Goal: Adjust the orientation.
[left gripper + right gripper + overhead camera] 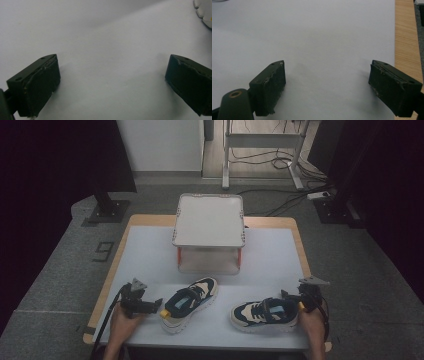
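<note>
Shoes lay side by side in the lower half of the high view, on the pale mat (270,255) covering the table: the left shoe (190,304) at lower centre, angled with its toe toward the upper right, and the right shoe (264,315) at lower right, lying roughly level. You held the left gripper (150,306) at lower left, just beside the left shoe's heel, its tips close to the heel though contact could not be judged; in the left gripper view its jaws stood wide apart over bare mat, with a scrap of pale sole (203,11) at the upper right corner. You held the right gripper (292,301) at lower right, at the right shoe's heel end; in the right gripper view its jaws also stood wide, nothing between them, the wooden table edge (405,37) along the right side. A two-tier rack (209,232) stood at upper centre, well apart from both shoes.
</note>
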`<state>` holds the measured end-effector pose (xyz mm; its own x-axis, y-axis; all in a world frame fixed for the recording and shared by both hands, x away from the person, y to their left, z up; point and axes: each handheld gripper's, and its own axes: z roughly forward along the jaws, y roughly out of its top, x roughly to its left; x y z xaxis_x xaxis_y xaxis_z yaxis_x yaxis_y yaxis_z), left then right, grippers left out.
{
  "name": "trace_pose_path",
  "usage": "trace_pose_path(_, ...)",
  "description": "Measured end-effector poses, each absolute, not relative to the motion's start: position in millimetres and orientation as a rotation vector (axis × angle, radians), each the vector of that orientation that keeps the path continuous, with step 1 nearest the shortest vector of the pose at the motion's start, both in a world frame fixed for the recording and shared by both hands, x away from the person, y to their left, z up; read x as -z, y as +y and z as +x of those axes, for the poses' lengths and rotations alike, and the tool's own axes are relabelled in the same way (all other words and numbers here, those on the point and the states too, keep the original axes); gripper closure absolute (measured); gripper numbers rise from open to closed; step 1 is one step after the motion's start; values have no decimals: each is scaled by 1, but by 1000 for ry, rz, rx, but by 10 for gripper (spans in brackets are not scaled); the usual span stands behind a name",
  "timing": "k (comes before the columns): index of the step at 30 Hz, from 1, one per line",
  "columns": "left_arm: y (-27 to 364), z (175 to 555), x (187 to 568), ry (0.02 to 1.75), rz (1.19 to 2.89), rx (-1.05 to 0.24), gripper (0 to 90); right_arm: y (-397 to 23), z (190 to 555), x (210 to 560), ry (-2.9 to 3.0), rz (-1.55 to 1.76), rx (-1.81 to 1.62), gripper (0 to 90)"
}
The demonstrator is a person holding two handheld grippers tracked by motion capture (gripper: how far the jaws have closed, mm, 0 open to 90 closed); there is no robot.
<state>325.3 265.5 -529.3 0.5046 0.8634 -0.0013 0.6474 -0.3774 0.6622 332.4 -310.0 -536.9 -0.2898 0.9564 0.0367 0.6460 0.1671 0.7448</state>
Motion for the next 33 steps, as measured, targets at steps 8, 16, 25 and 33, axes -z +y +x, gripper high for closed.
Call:
trace_pose_path(8,265,325,529,1231,2144,-466,0,-310,332,537,2002,1512,-928,136)
trace_pose_path(16,266,325,529,1231,2144,-465,0,-310,332,537,2004,1509,-924,138)
trace_pose_path(25,266,326,529,1232,2146,-461,0,-310,332,537,2003,1508,-922,140)
trace_pose_path(33,265,324,528,1240,2145,-461,0,-309,332,537,1998,1508,-923,140)
